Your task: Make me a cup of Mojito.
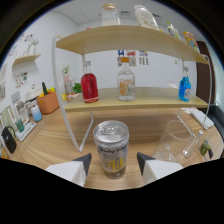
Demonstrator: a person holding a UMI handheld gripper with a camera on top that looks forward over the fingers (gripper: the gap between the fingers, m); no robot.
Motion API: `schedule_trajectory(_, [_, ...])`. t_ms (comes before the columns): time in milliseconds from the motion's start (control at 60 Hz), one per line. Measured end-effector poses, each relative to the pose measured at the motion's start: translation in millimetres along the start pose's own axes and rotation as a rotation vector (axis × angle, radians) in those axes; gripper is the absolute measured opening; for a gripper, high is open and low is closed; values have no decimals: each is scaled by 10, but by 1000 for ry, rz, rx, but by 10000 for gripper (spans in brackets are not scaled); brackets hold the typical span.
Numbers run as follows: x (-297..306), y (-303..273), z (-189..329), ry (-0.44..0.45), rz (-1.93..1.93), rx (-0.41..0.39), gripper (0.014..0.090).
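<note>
Between the gripper's (113, 161) open fingers stands a silver printed aluminium can (111, 149), gaps either side; an off-centre squeeze could tip it toward the clear glass (175, 142) at three o'clock.

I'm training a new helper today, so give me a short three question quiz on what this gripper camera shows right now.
1. True or false: the gripper is shut on the silver can.
2. Which bottle stands on the lower shelf nearest the orange pot? A the red bottle, B the clear bottle, C the blue bottle.
3. Fill in: beside the can, on the blue bottle's side, stands an empty clear ____.

Key: 1 false, the can stands between the open fingers with a gap at each side. 2 A. 3 glass.
</note>
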Motion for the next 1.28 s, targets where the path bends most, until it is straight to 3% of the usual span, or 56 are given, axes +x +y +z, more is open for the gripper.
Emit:
schedule_trajectory(183, [-103, -173, -561, -35, 33, -19, 853])
schedule_trajectory(517, [423, -66, -1303, 57, -31, -108, 852])
schedule_trajectory(783, [916, -40, -1500, 135, -60, -129, 853])
schedule_trajectory(1283, [1175, -5, -1557, 144, -38, -153, 856])
